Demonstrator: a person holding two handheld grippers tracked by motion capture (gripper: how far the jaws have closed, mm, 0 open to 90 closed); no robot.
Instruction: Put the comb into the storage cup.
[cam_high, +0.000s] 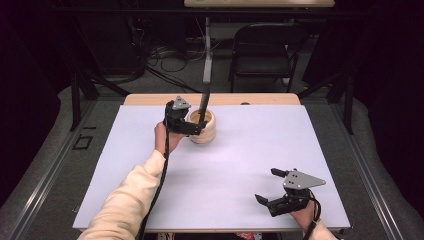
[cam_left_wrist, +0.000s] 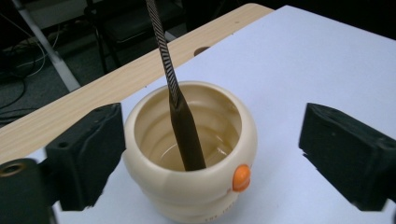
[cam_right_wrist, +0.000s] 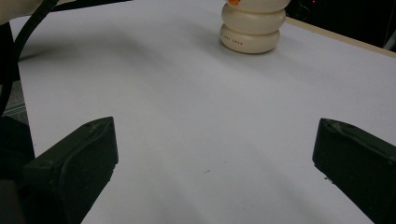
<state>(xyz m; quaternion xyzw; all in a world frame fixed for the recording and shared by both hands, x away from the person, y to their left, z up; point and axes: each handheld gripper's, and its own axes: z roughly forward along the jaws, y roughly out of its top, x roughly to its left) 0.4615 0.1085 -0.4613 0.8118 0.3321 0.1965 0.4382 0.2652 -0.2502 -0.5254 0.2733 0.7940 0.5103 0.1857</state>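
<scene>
— What do you see from the high view?

— My left tongs (cam_high: 196, 125) sit at the near left side of the cream pot (cam_high: 202, 127), which stands toward the far left of the white table (cam_high: 240, 165). A dark spatula (cam_high: 203, 106) stands in the pot, its handle leaning up and away. My right tongs (cam_high: 272, 188) rest near the right front edge, well apart from the pot, spread with nothing between them.

— And the left gripper view?

— The jaws stand spread to either side of the pot (cam_left_wrist: 190, 154), pinching nothing. The left jaw is just beside its wall; I can't tell whether it touches. The right jaw is clear of it. The spatula's (cam_left_wrist: 186, 135) blade rests inside, and its striped handle rises out of the top. An orange knob (cam_left_wrist: 241, 178) sits on the pot's side.

— The right gripper view?

— Jaws spread wide over bare table (cam_right_wrist: 196, 121); the pot (cam_right_wrist: 253, 29) stands far off.
</scene>
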